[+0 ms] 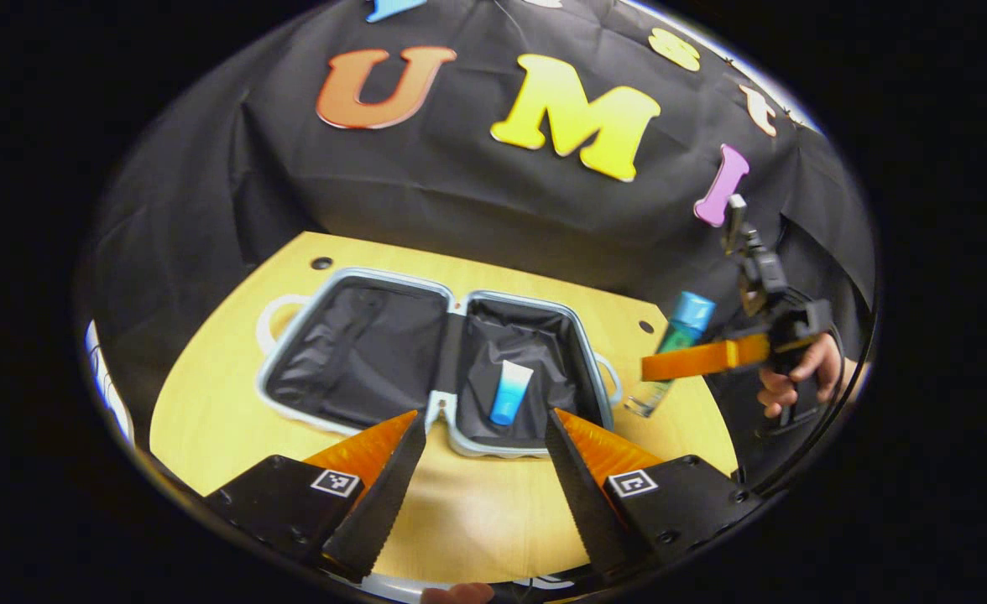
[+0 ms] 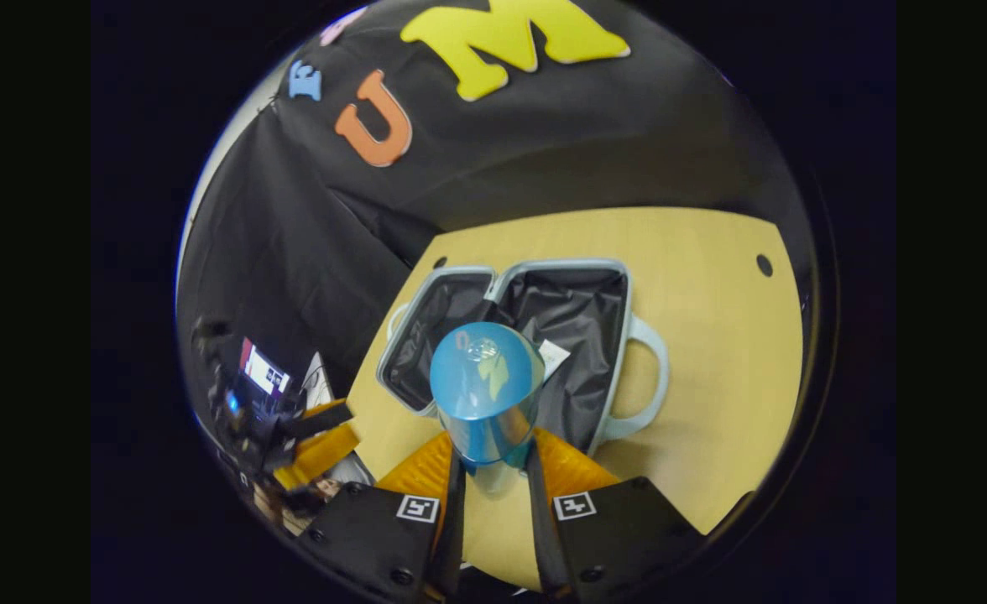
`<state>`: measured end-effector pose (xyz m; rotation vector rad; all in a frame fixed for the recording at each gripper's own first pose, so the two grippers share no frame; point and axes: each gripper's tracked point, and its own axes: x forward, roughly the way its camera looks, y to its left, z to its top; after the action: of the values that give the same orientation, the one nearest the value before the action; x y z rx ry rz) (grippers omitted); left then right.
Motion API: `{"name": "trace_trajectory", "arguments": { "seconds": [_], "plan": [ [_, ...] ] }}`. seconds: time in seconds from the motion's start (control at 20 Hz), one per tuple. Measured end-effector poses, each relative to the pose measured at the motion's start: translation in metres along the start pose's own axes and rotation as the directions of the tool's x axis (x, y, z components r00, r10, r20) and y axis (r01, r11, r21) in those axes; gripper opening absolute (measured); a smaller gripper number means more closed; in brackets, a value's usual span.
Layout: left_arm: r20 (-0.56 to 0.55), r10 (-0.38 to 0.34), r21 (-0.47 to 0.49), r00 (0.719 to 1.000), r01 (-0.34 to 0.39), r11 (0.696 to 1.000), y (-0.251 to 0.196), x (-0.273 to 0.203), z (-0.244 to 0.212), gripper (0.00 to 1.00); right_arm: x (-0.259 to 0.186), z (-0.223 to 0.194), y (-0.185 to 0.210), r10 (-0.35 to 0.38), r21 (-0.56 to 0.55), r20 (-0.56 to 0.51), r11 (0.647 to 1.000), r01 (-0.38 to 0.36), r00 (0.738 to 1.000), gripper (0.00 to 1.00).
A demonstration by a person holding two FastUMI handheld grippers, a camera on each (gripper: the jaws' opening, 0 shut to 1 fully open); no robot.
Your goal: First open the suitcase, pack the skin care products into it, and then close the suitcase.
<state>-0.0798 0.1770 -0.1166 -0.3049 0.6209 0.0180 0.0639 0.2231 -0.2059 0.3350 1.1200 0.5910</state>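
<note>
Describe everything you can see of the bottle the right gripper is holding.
The bottle has a shiny blue cap and a clear, greenish body. The right gripper clamps its body, both fingers pressing it. It is lifted off the table, tilted, just beside the open suitcase, cap pointing away from the gripper.

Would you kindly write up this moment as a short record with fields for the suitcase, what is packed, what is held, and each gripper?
suitcase: open flat on the wooden table, both halves up
packed: one blue-and-white tube in the right half
held: bottle with blue cap, above the table beside the case
right gripper: shut on the bottle
left gripper: open, holding nothing, near the case's front edge
remaining: place bottle, close case
</note>
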Motion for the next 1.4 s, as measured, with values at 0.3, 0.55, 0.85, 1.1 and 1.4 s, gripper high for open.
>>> {"name": "trace_trajectory", "arguments": {
  "seconds": [0.3, 0.55, 0.85, 1.1, 1.4],
  "plan": [
    [0.071, 0.088, -0.058, 0.994, -0.084, 0.995, 0.052, -0.066, -0.022, 0.96, 0.095, -0.017, -0.040, -0.115, 0.283, -0.225, 0.943, 0.178, 0.968, 0.33],
    [0.034, 0.173, -0.098, 0.984, -0.169, 0.981, 0.093, -0.086, -0.045, 0.96, 0.137, -0.018, -0.066, -0.215, 0.358, -0.284, 0.880, 0.311, 0.934, 0.33],
    [0.040, 0.177, -0.138, 0.983, -0.170, 0.976, 0.101, -0.091, -0.046, 0.96, 0.150, -0.016, -0.080, -0.287, 0.402, -0.302, 0.826, 0.394, 0.909, 0.36],
    [0.034, 0.156, -0.121, 0.987, -0.151, 0.981, 0.098, -0.083, -0.045, 0.96, 0.149, -0.015, -0.076, -0.295, 0.389, -0.293, 0.832, 0.395, 0.909, 0.38],
    [0.048, 0.128, -0.118, 0.991, -0.121, 0.986, 0.093, -0.070, -0.030, 0.96, 0.120, -0.007, -0.064, -0.280, 0.367, -0.224, 0.863, 0.347, 0.934, 0.51]
  ]
}}
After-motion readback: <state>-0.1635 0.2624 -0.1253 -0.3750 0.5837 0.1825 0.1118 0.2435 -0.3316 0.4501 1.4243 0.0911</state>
